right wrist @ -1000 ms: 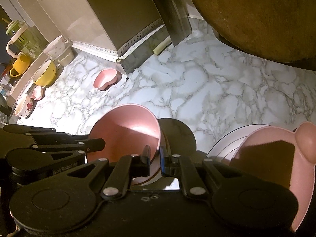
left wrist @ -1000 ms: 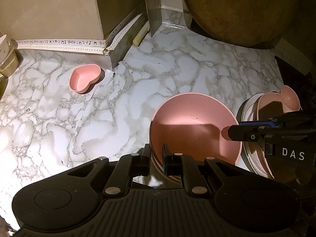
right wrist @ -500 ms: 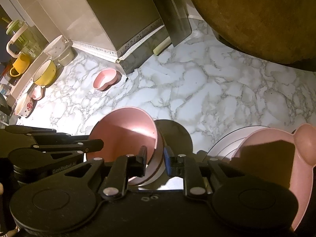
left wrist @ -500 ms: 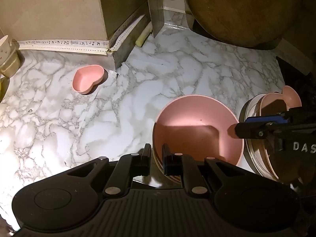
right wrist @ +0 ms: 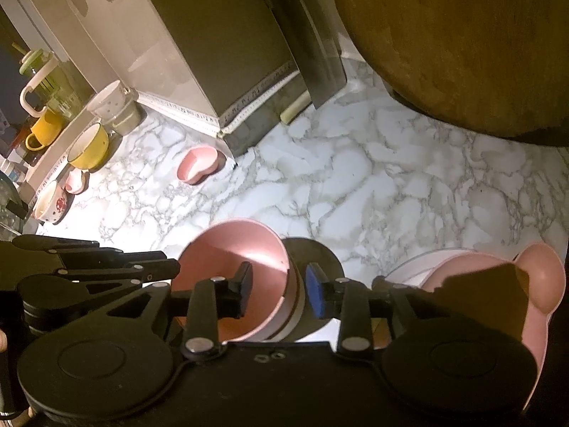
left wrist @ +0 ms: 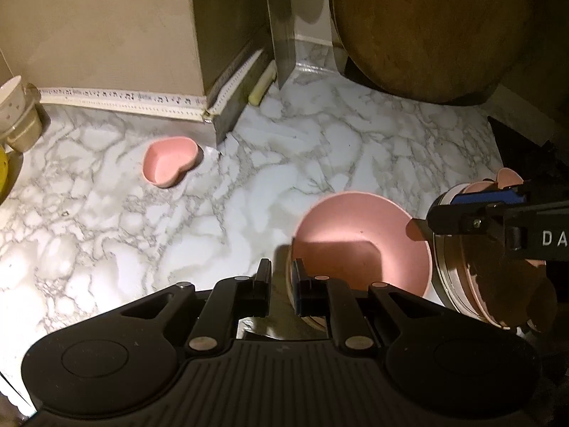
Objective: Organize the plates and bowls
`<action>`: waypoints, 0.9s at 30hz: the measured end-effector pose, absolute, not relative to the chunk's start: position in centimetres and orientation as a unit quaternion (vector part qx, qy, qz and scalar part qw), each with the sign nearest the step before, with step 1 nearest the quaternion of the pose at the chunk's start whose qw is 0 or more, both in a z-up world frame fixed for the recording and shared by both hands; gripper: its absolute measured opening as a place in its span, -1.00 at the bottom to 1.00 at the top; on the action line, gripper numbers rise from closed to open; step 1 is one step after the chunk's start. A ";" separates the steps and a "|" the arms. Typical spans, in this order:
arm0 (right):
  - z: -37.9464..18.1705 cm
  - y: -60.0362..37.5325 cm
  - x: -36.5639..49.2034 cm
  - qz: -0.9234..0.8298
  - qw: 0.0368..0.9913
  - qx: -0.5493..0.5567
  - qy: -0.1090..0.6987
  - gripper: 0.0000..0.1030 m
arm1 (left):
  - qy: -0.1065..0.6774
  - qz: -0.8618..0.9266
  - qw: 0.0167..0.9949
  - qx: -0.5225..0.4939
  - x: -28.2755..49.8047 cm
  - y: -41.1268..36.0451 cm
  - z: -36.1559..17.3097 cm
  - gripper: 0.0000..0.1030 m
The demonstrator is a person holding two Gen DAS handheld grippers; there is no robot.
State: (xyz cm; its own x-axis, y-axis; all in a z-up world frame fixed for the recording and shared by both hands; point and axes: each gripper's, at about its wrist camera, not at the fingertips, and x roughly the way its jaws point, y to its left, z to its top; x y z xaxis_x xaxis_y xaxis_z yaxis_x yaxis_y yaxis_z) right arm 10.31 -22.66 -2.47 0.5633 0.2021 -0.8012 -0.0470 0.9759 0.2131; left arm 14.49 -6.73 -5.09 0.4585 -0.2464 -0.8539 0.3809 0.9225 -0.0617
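A pink bowl [left wrist: 359, 245] sits nested in a paler one on the marble counter [left wrist: 106, 231]. My left gripper [left wrist: 281, 277] is shut on the bowl's near left rim. In the right wrist view the same bowl [right wrist: 231, 249] has its right rim between the fingers of my right gripper [right wrist: 279, 286]. Those jaws are opening and the pads stand off the rim. To the right is a stack of plates [right wrist: 419, 267] topped by a pink bear-eared plate [right wrist: 498, 284]. A small pink heart-shaped dish [left wrist: 170, 162] lies further back on the left.
A big round wooden board [left wrist: 426, 28] leans at the back right. A tall box [left wrist: 106, 28] stands at the back left. Along the left edge are a yellow bowl [right wrist: 87, 146], a yellow mug [right wrist: 44, 131] and a white cup [right wrist: 106, 101].
My right gripper's fingers have spread apart off the pink bowl's rim. The left gripper has stayed shut on the bowl's other side.
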 end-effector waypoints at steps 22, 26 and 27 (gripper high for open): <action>-1.1 -16.7 14.9 0.090 0.891 0.074 0.438 0.06 | 0.451 -0.154 0.879 0.007 18.5 1.1 -3.8 0.09; -1.3 -15.5 16.3 0.092 0.894 0.072 0.432 0.32 | 0.453 -0.144 0.880 0.000 19.9 2.5 -4.3 0.25; -1.4 -15.1 16.8 0.092 0.896 0.071 0.429 0.45 | 0.452 -0.142 0.881 -0.002 20.3 2.8 -4.4 0.32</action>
